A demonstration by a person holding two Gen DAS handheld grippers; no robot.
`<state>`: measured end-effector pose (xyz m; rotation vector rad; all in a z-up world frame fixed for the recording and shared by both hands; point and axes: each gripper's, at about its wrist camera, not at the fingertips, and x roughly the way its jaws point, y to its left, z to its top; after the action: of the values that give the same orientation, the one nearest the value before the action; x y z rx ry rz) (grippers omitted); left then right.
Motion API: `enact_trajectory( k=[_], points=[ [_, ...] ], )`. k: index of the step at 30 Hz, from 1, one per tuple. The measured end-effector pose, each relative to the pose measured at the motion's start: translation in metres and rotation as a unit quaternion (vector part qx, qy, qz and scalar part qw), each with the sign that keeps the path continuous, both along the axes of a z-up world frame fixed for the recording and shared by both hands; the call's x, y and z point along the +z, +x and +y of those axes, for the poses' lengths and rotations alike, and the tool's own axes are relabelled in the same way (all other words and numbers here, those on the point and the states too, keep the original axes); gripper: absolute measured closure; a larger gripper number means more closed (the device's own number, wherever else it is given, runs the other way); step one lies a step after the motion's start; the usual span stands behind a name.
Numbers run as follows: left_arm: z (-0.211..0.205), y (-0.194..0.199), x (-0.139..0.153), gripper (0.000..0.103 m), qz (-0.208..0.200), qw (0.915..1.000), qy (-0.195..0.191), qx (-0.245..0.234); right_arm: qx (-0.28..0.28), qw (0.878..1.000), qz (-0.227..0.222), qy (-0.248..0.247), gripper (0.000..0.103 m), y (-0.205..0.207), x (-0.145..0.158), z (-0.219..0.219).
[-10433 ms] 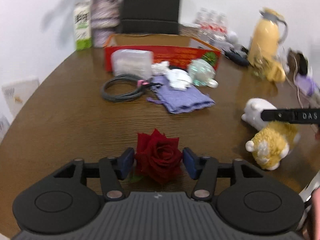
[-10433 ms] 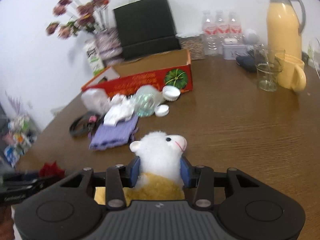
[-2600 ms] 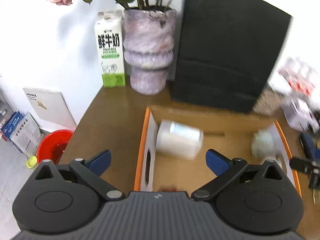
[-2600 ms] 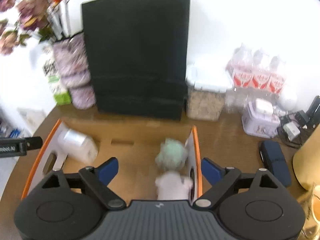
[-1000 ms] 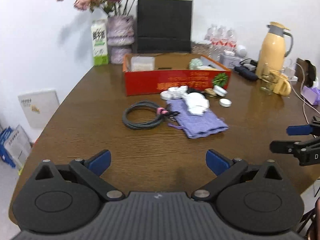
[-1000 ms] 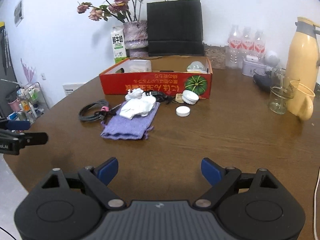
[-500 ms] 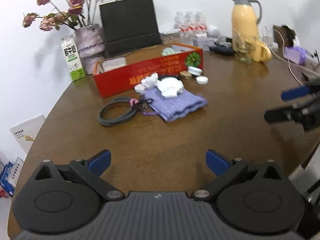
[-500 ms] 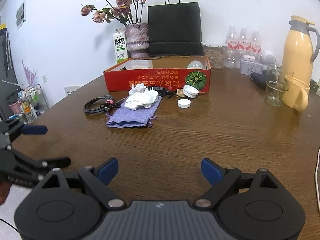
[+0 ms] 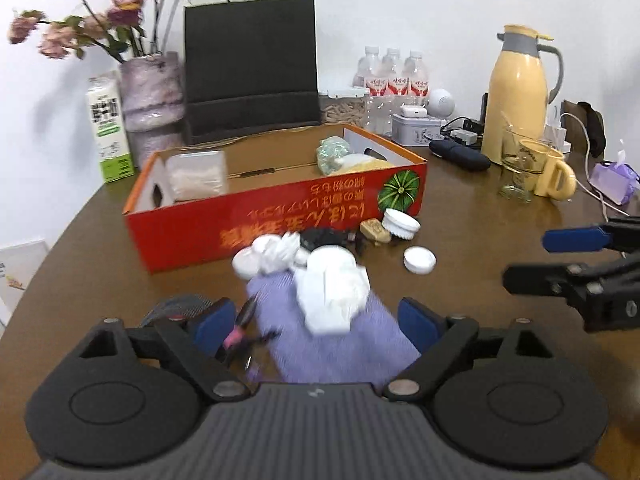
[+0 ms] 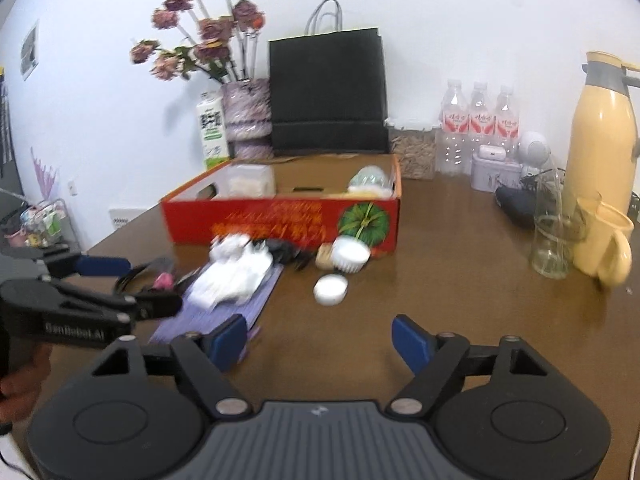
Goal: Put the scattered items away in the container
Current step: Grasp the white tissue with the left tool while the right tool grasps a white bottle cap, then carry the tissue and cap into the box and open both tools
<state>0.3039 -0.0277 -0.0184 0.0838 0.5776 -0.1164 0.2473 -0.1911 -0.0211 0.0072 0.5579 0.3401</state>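
The red cardboard box (image 9: pixel 280 216) holds a clear plastic tub (image 9: pixel 196 176), a green mesh ball (image 9: pixel 332 152) and a yellow plush. In front of it lie a purple pouch (image 9: pixel 340 344) with a crumpled white item (image 9: pixel 332 292) on top, a black cable coil (image 9: pixel 176 306), white caps (image 9: pixel 419 260) and a ribbed lid (image 9: pixel 400 224). My left gripper (image 9: pixel 314 330) straddles the pouch, its jaws closing, pads clear of it. My right gripper (image 10: pixel 320 342) hovers over bare table short of a white cap (image 10: pixel 330 289), jaws closing on nothing.
Behind the box stand a black paper bag (image 9: pixel 250 68), a flower vase (image 9: pixel 152 96), a milk carton (image 9: pixel 108 128) and water bottles (image 9: pixel 394 80). At the right are a yellow thermos (image 9: pixel 518 96), a glass (image 10: pixel 552 244) and a yellow mug (image 10: pixel 608 244).
Both grippers have moved forward toward the pile in front of the box. The left one now reaches the purple pouch. Both pairs of jaws stand narrower than before.
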Motion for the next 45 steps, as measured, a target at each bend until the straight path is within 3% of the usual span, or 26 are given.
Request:
enact_trajectory(
  k=[2,6,8,10,14,16,19,28,32,35,37,40,45],
  points=[
    [-0.003,0.019,-0.004,0.023,0.007,1.0000,0.002,-0.004,-0.004,1.000,0.008,0.016,0.032,0.028,-0.002,-0.001],
    [-0.001,0.042,-0.018,0.025,0.029,0.9989,-0.027,-0.026,-0.019,0.998,0.038,0.042,0.042,0.088,-0.017,0.002],
    [-0.001,0.045,-0.023,0.030,0.036,0.9985,-0.032,-0.023,-0.025,0.998,0.049,0.039,0.044,0.109,-0.025,0.008],
    [0.000,0.046,-0.028,0.053,0.037,0.9986,-0.032,-0.020,-0.023,0.997,0.061,0.042,0.044,0.128,-0.031,0.011],
    [0.006,0.048,-0.035,0.072,0.049,0.9960,-0.058,-0.046,-0.029,0.996,0.070,0.043,0.044,0.150,-0.040,0.017],
    [0.010,0.045,-0.035,0.079,0.045,0.9960,-0.067,-0.037,-0.034,0.996,0.067,0.046,0.048,0.153,-0.044,0.021],
    [0.019,0.041,-0.030,0.082,0.033,0.9939,-0.098,-0.036,-0.024,0.996,0.077,0.049,0.063,0.154,-0.049,0.027],
    [0.033,0.043,-0.024,0.084,0.019,0.9933,-0.114,0.003,-0.033,0.998,0.042,0.037,0.064,0.137,-0.047,0.025],
    [0.033,0.044,-0.025,0.084,0.010,0.9954,-0.093,0.017,-0.031,0.999,0.018,0.022,0.064,0.129,-0.041,0.029],
    [0.036,0.038,-0.020,0.084,-0.020,0.9965,-0.075,0.032,-0.032,0.999,-0.003,0.016,0.064,0.121,-0.035,0.032],
    [0.044,0.032,-0.017,0.084,-0.032,0.9947,-0.088,0.043,-0.041,0.999,-0.025,0.011,0.064,0.109,-0.027,0.032],
    [0.054,0.011,-0.012,0.084,-0.019,0.9913,-0.115,0.062,-0.040,0.998,-0.034,0.018,0.064,0.079,-0.013,0.029],
    [0.054,-0.048,0.006,0.083,-0.041,0.9944,-0.086,0.046,-0.003,0.999,-0.039,0.003,0.064,0.017,0.002,0.026]
  ],
)
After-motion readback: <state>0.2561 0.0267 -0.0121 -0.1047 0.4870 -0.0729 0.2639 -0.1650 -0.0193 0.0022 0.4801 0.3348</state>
